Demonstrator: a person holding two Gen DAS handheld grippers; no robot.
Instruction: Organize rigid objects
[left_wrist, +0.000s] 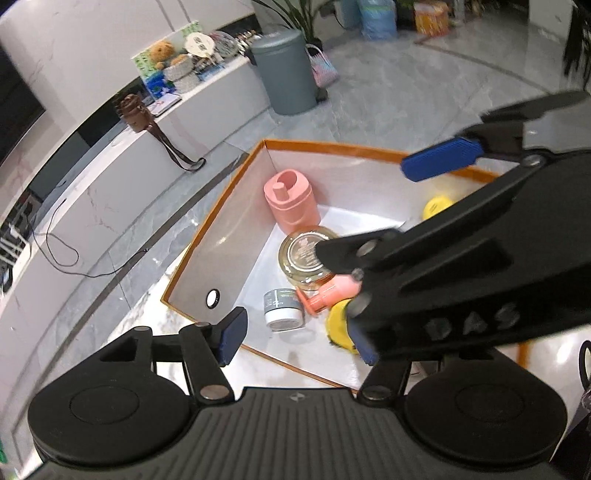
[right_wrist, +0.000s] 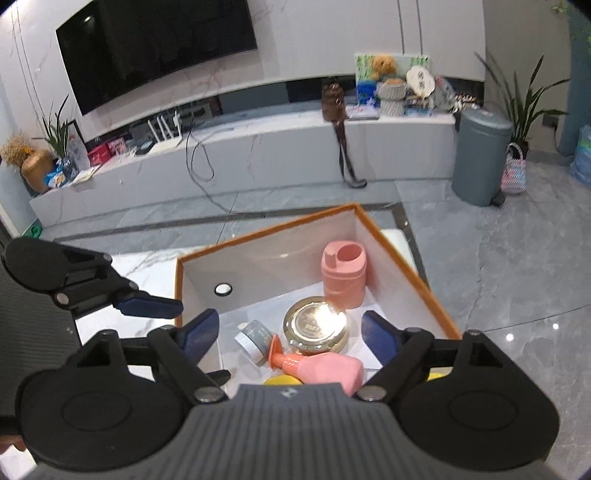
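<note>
Living room: big dark TV (right_wrist: 155, 48) on a marble wall, a long low white bench under it w/ a teddy bear (right_wrist: 382, 64) and clutter, a grey bin (right_wrist: 480, 158) on the tiled floor. Up front a white marble table (right_wrist: 144, 262) carries an orange-edged box (right_wrist: 406, 258), white inside, and that's where the rigid stuff sits.

In the box: a tall pink bottle (right_wrist: 343, 277) upright in the far corner, a gold-rimmed round jar (right_wrist: 316, 326) just in front of it, a small grey-and-white jar (right_wrist: 255, 339) tipped on its side next to that, and a pink pump bottle (right_wrist: 321, 371) lying flat, nozzle toward the small jar. Yellow things (left_wrist: 437, 206) show nr the edges; prob. lids or balls, can't say, mostly hidden.

The left hand-held gripper (left_wrist: 299, 339) hangs over the box's near edge, jaws apart, nothing between them. The right hand-held gripper (right_wrist: 290, 334) is over the box too, jaws spread wide and empty, the gold jar and pump bottle showing below the gap.

Looks like the moment just after a drop-off: items are in, both tools free. Next move, I'd guess, means clearing the box walls and going for whatever's left outside, or standing the toppled pieces upright, which needs a careful sideways grip.
</note>
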